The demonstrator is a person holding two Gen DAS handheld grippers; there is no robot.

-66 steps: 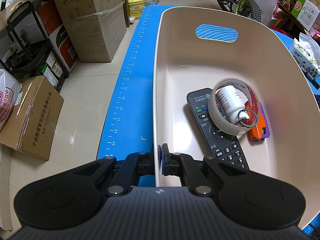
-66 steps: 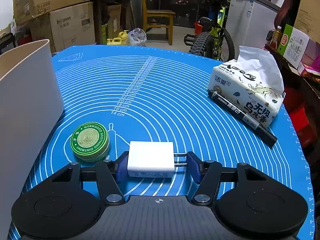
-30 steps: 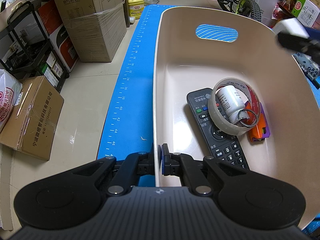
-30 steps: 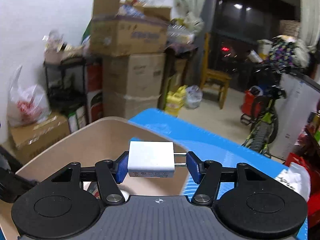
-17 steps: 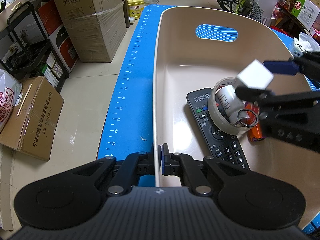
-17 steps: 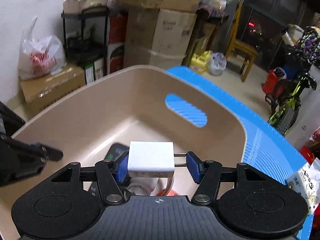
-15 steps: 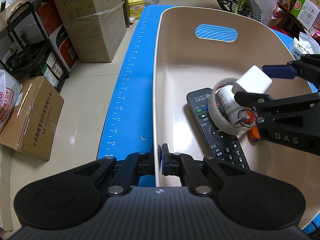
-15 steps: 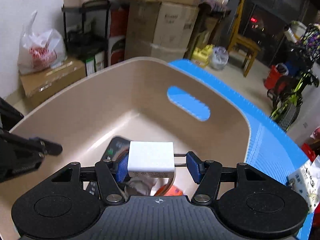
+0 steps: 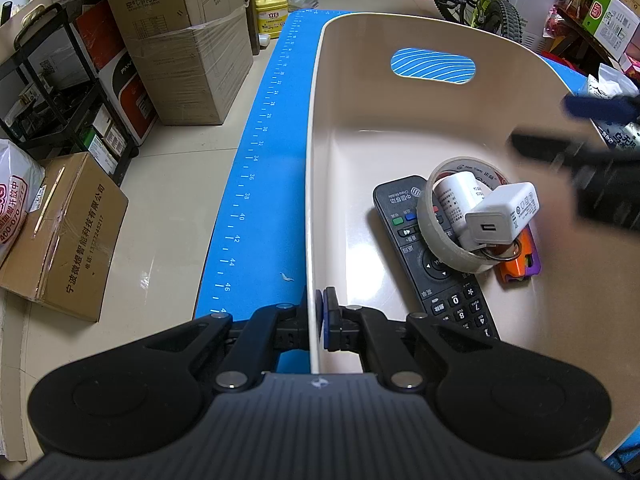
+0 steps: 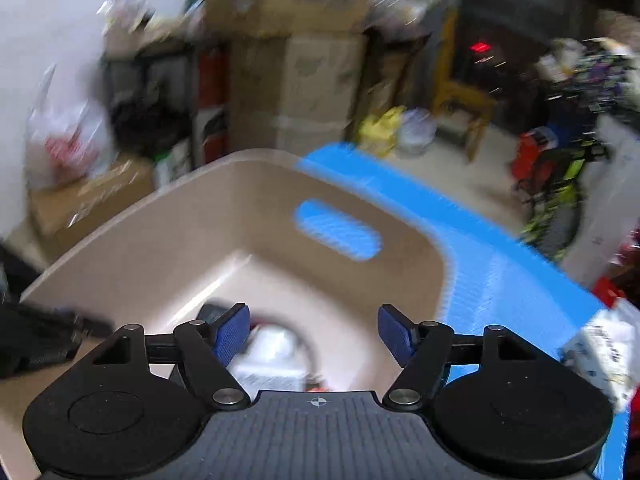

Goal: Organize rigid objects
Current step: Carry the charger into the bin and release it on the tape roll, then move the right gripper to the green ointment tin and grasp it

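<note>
A beige bin (image 9: 360, 120) stands on the blue mat (image 9: 264, 152). My left gripper (image 9: 320, 320) is shut on the bin's near left rim. A white charger block (image 9: 500, 216) lies in the bin on top of a tape roll (image 9: 434, 236) and a white bottle (image 9: 452, 196). Under them are a black remote (image 9: 408, 240) and an orange tool (image 9: 520, 268). My right gripper (image 10: 314, 334) is open and empty above the bin (image 10: 200, 240); it shows blurred at the right edge of the left wrist view (image 9: 576, 128).
Cardboard boxes (image 9: 180, 40) and a black shelf (image 9: 60, 92) stand on the floor left of the table. A tissue pack (image 9: 612, 96) lies on the mat right of the bin. A bicycle (image 9: 476, 0) stands behind.
My right gripper carried the charger over the bin, opened and let it go; the charger now rests on the tape roll. The gripper is pulling back to the right. My left gripper has not moved.
</note>
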